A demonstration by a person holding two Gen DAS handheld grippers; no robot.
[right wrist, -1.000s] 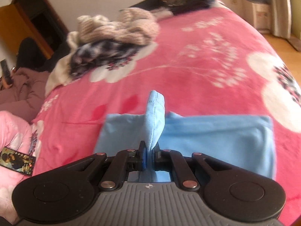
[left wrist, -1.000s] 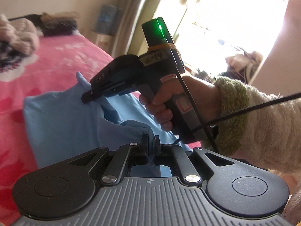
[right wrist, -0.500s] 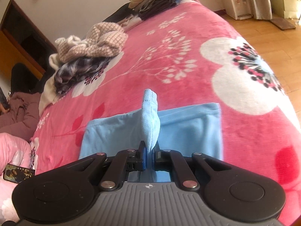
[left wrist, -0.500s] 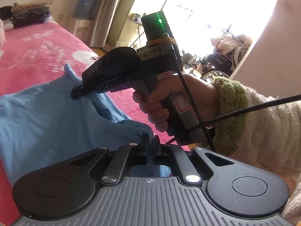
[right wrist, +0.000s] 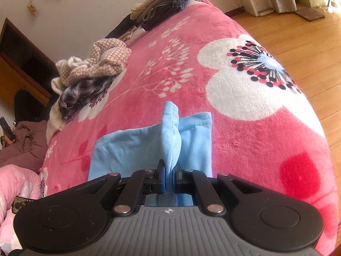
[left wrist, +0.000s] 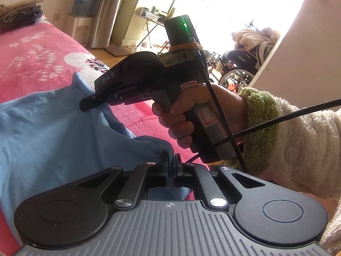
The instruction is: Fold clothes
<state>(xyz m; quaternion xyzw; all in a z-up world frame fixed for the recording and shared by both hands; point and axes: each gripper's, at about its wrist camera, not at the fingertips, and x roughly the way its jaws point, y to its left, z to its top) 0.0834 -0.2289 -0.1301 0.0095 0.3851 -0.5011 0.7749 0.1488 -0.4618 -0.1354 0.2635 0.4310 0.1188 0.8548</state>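
A light blue garment (left wrist: 49, 140) lies partly folded on the pink flowered blanket (left wrist: 32, 64). My left gripper (left wrist: 170, 162) is shut on a bunched edge of the garment at its near side. In the left wrist view the right gripper (left wrist: 87, 104) is seen from the side, held by a hand (left wrist: 183, 119), pinching another edge of the blue cloth. The right wrist view shows my right gripper (right wrist: 169, 170) shut on an upright fold of the blue garment (right wrist: 170, 136), with the rest spread flat on the blanket (right wrist: 245, 140) beneath it.
A heap of unfolded clothes (right wrist: 91, 74) lies at the far left of the bed. A stack of folded clothes (right wrist: 162, 6) sits at the far end by the wall. The bed's right edge drops to a wooden floor (right wrist: 302, 40). A wheelchair (left wrist: 240, 72) stands by the bright window.
Both grippers, still holding the blue garment, have carried it toward the bed's right edge. The visible flat part of the cloth has grown narrower and the floor has come into view.
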